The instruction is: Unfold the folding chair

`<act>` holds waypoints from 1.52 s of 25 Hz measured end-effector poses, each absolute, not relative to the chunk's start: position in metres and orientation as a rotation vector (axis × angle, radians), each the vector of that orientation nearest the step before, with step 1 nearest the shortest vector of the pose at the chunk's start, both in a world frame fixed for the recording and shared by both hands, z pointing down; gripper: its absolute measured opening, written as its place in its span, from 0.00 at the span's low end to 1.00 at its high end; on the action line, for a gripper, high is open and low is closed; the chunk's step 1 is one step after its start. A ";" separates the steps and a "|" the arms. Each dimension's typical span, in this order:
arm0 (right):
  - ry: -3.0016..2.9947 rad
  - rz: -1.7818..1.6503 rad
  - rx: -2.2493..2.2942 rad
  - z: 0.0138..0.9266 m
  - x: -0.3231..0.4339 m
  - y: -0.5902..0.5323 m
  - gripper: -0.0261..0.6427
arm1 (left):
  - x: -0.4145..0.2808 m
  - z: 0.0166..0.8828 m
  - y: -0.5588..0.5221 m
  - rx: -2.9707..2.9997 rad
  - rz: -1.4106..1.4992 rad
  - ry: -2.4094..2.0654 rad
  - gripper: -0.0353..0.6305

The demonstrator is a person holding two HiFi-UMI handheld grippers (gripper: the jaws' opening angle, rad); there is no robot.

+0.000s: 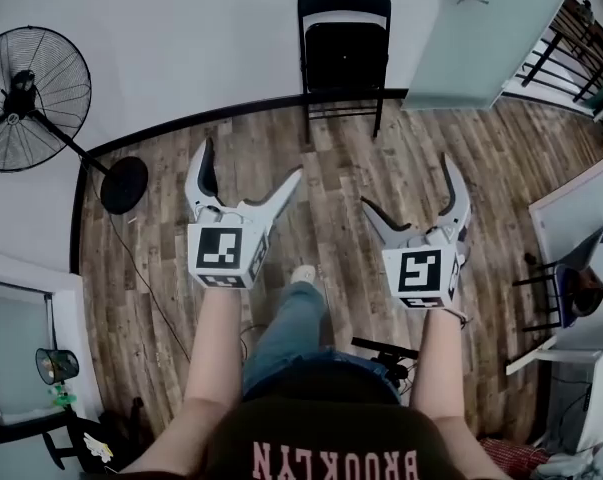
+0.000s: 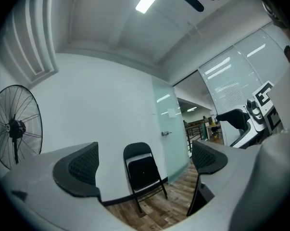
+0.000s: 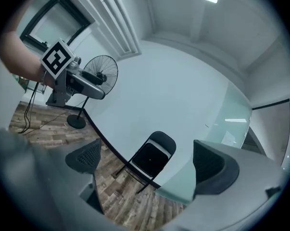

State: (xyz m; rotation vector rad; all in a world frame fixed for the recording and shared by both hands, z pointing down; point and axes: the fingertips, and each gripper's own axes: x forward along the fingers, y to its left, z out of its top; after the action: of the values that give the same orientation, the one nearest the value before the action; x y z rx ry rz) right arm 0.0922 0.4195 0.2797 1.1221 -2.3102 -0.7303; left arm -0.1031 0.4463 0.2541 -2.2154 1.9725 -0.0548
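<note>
Plainly, nothing is gripped yet. By the left edge of the floor [image 1: 331, 163], a standing fan [image 1: 33, 96] is parked close to the wall. Its round base and a trailing cord lie on the boards, well off the line to the chair.

The left gripper [image 1: 253, 158] is held out in front of the person with its jaws wide apart and nothing between them. Its own view looks through that gap at the distant chair.

The folding chair [image 1: 344, 43] stands at the far edge of the floor against the wall, well apart from both grippers. It is closed, with the seat flipped up flat against the back, probably stored that way to take little room.

The right gripper [image 1: 405, 181] mirrors the left, jaws spread and empty, and points at the same chair. Both look readied for a two-point hold, probably one on the back and one on the seat.

Just right of the chair is a frosted glass door [image 1: 481, 28]. A white desk [image 1: 581, 203] crowds the floor's right edge.

Bare boards run from the person to the chair, so the approach looks free. The seat should have room to swing forward, away from the wall.
</note>
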 end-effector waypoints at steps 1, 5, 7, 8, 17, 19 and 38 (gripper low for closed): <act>-2.292 -0.744 1.114 0.280 0.087 0.403 0.90 | -0.108 0.255 0.429 -2.221 -0.056 1.970 0.91; -2.232 -0.763 1.082 0.283 0.064 0.339 0.90 | -0.134 0.255 0.361 -2.247 -0.061 1.960 0.91; -2.200 -0.768 1.068 0.286 0.052 0.306 0.90 | -0.146 0.252 0.326 -2.259 -0.066 1.948 0.91; -2.180 -0.773 1.061 0.288 0.047 0.291 0.90 | -0.151 0.251 0.310 -2.264 -0.069 1.942 0.91; -2.034 -0.866 1.017 0.291 0.005 0.185 0.90 | -0.192 0.246 0.203 -2.287 -0.067 1.935 0.91; -2.032 -0.888 1.023 0.290 0.000 0.176 0.89 | -0.196 0.247 0.195 -2.295 -0.066 1.930 0.91; -2.156 -0.838 1.071 0.290 -0.026 0.063 0.61 | -0.224 0.254 0.079 -2.275 -0.054 1.968 0.91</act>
State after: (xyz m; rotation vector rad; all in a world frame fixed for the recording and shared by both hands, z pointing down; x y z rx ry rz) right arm -0.0261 0.0635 0.2902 1.0711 -2.1562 -0.8380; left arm -0.2239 0.0791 0.2541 -2.2747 1.9684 -0.0536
